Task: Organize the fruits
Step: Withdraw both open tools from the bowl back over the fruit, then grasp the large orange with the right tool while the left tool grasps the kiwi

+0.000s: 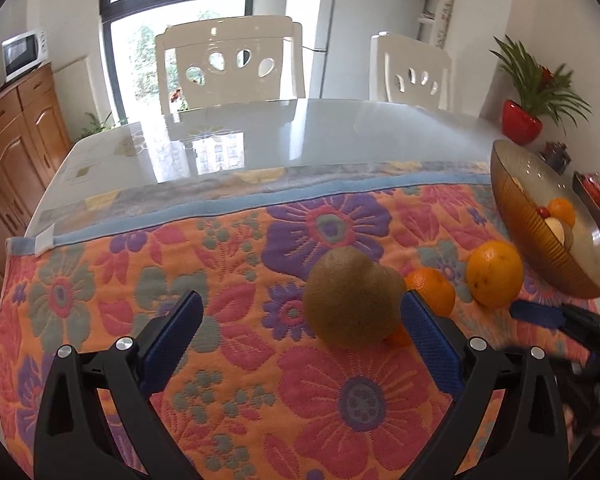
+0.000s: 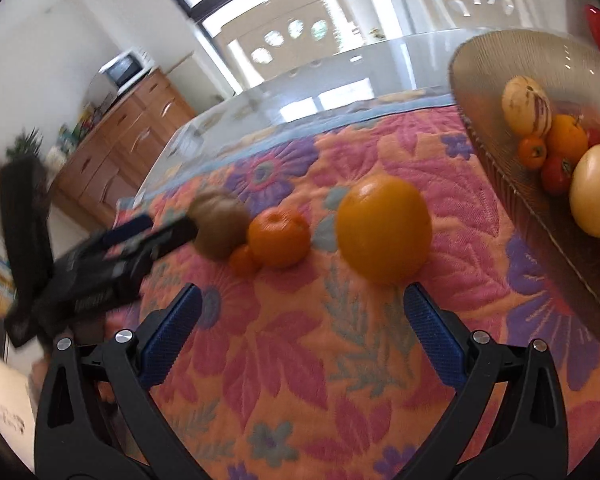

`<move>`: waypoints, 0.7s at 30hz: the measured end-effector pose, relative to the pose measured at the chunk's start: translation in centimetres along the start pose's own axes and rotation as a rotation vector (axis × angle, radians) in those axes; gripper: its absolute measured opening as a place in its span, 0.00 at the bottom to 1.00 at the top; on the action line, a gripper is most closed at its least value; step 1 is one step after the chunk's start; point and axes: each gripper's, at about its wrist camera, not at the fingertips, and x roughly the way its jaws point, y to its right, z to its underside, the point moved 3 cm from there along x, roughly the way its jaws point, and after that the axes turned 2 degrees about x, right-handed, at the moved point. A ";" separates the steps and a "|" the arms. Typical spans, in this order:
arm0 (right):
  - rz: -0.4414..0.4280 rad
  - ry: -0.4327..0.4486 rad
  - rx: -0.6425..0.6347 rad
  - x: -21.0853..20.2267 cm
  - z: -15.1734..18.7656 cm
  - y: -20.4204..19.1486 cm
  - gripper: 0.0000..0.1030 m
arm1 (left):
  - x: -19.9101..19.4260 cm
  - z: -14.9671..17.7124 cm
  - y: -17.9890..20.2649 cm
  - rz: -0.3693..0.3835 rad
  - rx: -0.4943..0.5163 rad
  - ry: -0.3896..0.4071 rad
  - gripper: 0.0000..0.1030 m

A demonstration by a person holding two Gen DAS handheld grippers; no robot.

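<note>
While both our grippers gape wide and hold nothing, the left gripper (image 1: 302, 310) frames a fuzzy brown kiwi (image 1: 350, 298) at frame centre (right pad nearly touching); the right gripper (image 2: 302, 304) sits below a large round orange (image 2: 384, 228).

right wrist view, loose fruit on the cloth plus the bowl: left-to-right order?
left hand-held gripper → kiwi → small tangerine → tangerine → orange → bowl
</note>
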 end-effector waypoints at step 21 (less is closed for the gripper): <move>0.007 0.120 0.082 1.4 -2.1 3.3 0.97 | 3.6 1.4 0.2 0.114 -0.061 -0.046 0.95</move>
